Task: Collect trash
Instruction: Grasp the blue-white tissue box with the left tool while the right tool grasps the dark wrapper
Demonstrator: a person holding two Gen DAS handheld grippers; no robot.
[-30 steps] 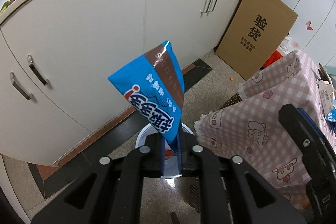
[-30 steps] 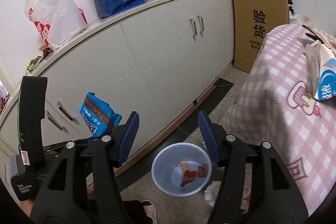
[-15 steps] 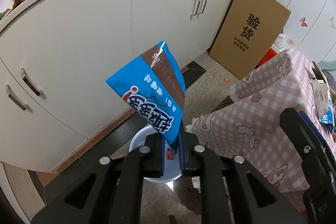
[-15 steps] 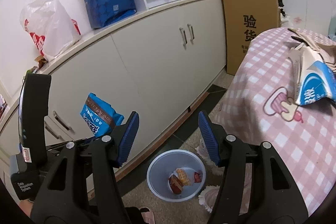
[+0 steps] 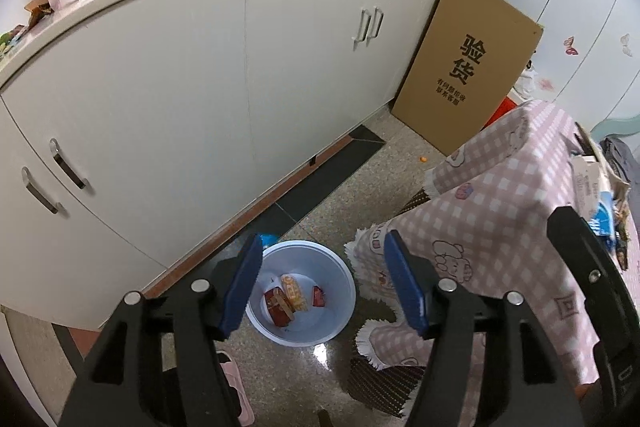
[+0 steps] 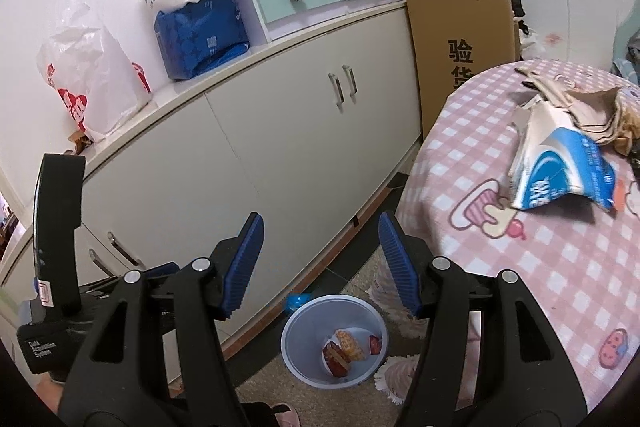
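Since a moment ago the left gripper [image 5: 320, 275], above the bin [image 5: 340, 291], is gaping empty, its blue wrapper [image 5: 267, 239] lying behind the rim, while the right gripper [image 6: 318, 263] is hanging apart, ideally retrieving that miss before the carton [image 6: 560, 179] beyond the bin.

White cabinets [image 5: 248, 99], cardboard box [image 5: 468, 67] leaning against them, pink checked tablecloth [image 6: 532, 267], white plastic bag [image 6: 92, 75]

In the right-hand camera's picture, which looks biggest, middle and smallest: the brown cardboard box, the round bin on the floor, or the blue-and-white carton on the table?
1. Cardboard box
2. Blue-and-white carton and bin: too alike to rank, and the carton sits nearer the camera.
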